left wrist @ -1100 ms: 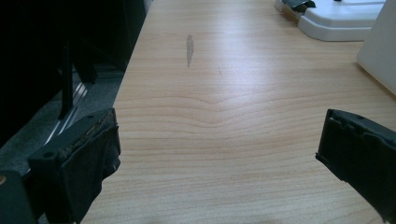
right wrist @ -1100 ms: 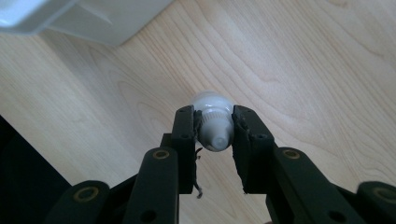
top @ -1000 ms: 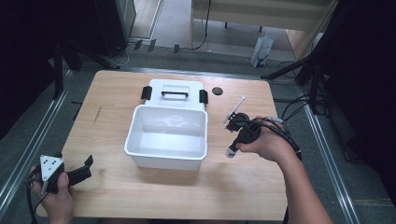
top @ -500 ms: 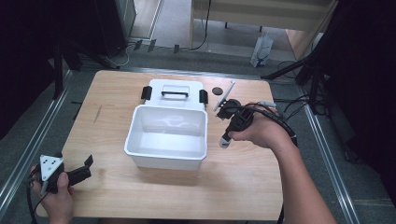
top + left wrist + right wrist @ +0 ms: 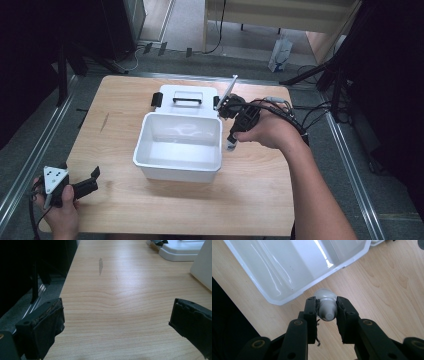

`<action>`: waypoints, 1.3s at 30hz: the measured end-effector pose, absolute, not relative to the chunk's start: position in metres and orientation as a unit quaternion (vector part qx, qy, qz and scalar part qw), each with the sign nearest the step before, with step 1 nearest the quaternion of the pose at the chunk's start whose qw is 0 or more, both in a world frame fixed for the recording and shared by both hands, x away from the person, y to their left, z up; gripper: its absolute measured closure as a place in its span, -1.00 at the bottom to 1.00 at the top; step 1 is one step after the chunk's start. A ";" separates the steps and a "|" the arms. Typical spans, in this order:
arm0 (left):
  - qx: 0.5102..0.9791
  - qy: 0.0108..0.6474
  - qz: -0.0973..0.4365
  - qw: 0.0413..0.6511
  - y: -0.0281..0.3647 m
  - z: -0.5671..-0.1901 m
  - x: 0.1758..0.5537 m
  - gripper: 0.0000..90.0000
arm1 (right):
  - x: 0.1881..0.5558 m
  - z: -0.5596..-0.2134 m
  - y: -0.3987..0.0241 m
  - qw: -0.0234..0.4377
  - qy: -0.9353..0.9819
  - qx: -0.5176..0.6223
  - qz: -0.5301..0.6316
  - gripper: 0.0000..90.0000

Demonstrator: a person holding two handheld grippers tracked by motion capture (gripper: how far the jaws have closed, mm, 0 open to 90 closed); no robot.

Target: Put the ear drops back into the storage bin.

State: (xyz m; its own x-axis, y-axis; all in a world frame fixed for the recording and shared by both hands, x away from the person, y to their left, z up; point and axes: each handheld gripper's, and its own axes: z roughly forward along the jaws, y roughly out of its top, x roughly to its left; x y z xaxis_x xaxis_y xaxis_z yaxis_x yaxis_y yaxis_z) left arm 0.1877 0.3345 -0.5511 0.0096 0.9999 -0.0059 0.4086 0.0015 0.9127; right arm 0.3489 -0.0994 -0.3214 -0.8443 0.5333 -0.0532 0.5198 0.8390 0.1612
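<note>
A small white light bulb (image 5: 325, 295) is clamped by its neck between the jaws of my right gripper (image 5: 326, 305). In the high view the right gripper (image 5: 233, 136) points down with the bulb (image 5: 231, 145) just outside the right wall of an open white bin (image 5: 176, 170). The bin's rim (image 5: 294, 296) lies just beyond the bulb in the right gripper view, and its inside looks bare. My left gripper (image 5: 89, 181) is held at the table's near left corner. Its jaws stand wide apart over bare wood (image 5: 117, 322).
The bin's white lid (image 5: 187, 92), with a black handle and black latches, lies flat behind the bin. Cables (image 5: 305, 117) trail off the right side of the wooden table (image 5: 260, 200). Metal rails run along both sides on the floor.
My right gripper has carried the bulb left and away from me, up to the bin's right wall. The left gripper has stayed put.
</note>
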 end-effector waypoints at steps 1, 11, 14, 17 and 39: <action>0.595 0.592 0.381 0.388 0.335 -0.551 0.188 -0.99 | 0.349 -0.320 -0.098 0.049 0.959 0.272 0.069 0.60; 0.596 0.591 0.380 0.388 0.334 -0.551 0.188 -0.99 | 0.349 -0.307 -0.079 0.054 0.963 0.256 0.071 0.60; 0.597 0.591 0.380 0.388 0.334 -0.551 0.187 -0.99 | 0.349 -0.311 -0.070 0.053 0.966 0.245 0.070 0.60; 0.596 0.591 0.379 0.388 0.334 -0.551 0.188 -0.99 | 0.350 -0.313 -0.067 0.053 0.967 0.242 0.067 0.60; 0.597 0.592 0.378 0.388 0.334 -0.551 0.188 -0.99 | 0.357 -0.362 -0.052 0.051 0.975 0.207 0.067 0.60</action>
